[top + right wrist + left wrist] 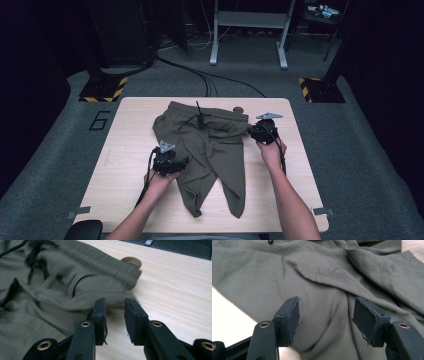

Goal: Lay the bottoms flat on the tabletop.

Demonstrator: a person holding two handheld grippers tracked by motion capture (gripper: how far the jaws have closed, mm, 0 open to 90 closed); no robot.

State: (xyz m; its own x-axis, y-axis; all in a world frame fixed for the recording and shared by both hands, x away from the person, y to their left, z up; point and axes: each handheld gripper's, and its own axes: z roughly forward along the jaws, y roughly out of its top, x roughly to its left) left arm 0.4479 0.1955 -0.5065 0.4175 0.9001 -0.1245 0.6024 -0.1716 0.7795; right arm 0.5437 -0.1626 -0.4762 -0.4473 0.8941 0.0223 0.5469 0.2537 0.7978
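Olive-green trousers (210,150) lie flat on the light wooden table (130,140), waist at the far side and both legs pointing toward the person. A black drawstring (199,119) sits at the waistband. My left gripper (181,163) hovers over the left leg; in the left gripper view it (325,306) stands wide open above wrinkled cloth (324,277), holding nothing. My right gripper (251,129) is at the waistband's right corner. In the right gripper view it (115,303) shows a narrow gap, bare table between the jaws, with the cloth edge (100,287) just beyond the tips.
A small round disc (131,261) lies on the table beside the waistband corner. Grey carpet surrounds the table, with cables (200,75), a metal desk frame (248,30) at the back and striped bases (102,90) (320,90). A "6" (100,120) marks the floor at left.
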